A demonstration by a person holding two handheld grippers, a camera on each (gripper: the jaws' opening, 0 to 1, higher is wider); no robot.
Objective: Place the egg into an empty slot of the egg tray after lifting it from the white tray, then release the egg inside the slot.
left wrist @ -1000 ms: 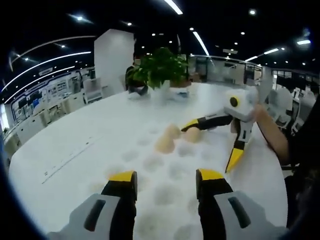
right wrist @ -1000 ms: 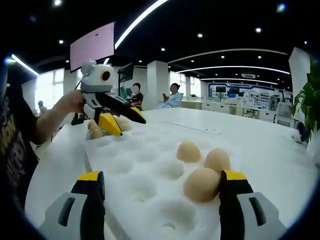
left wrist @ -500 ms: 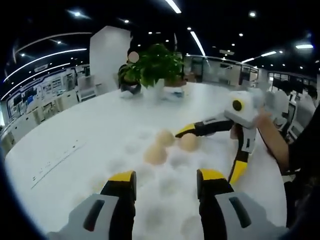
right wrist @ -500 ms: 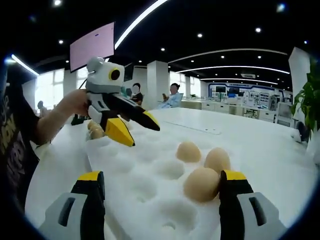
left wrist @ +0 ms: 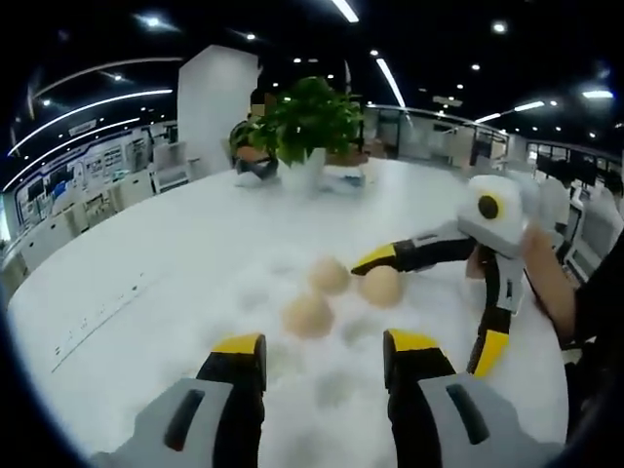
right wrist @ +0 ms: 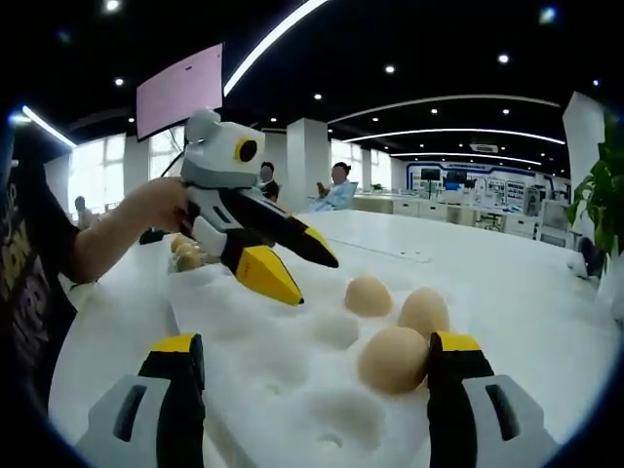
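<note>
The white egg tray point(right wrist: 273, 336) lies on the table with three tan eggs in its slots. In the right gripper view, the nearest egg point(right wrist: 393, 359) sits against the inner side of one jaw of my right gripper point(right wrist: 314, 346), which is open. My left gripper point(right wrist: 307, 275) hovers open over the tray's far left part, held by a hand point(right wrist: 146, 207). In the left gripper view, my left gripper point(left wrist: 324, 343) is open and empty just short of the three eggs point(left wrist: 308, 316). The right gripper point(left wrist: 424, 314) straddles the egg point(left wrist: 380, 286) from the right.
More eggs point(right wrist: 185, 255) lie past the tray's far left corner, partly hidden by the left gripper. A potted plant point(left wrist: 307, 122) stands at the table's far end. People sit at a distant desk point(right wrist: 336, 187). A long slim strip point(left wrist: 97, 322) lies on the table.
My left gripper has travelled over the tray toward the three eggs, still open and empty. The right gripper and the eggs have stayed put.
</note>
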